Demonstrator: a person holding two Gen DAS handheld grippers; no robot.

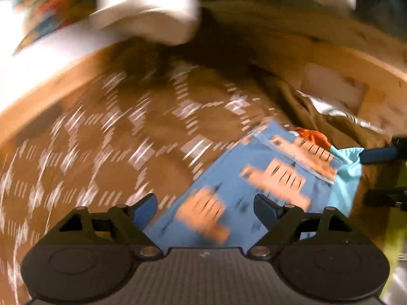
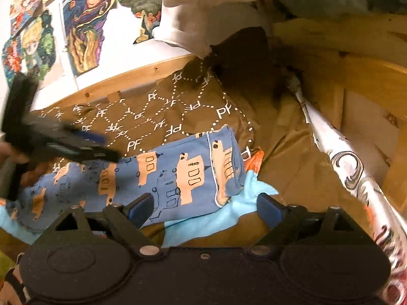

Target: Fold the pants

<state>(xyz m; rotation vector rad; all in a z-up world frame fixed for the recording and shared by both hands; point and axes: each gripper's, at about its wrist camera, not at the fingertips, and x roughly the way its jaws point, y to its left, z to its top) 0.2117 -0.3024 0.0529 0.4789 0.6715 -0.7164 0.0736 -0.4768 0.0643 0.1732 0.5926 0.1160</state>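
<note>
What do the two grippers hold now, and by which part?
Nothing: left gripper and right gripper are open above the blue boat-print pants.

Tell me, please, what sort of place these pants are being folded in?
Probably a child's bedroom: the blue patterned pants lie on a brown bedspread inside a wooden bed frame, with colourful hand-drawn pictures on the white wall behind.
</note>
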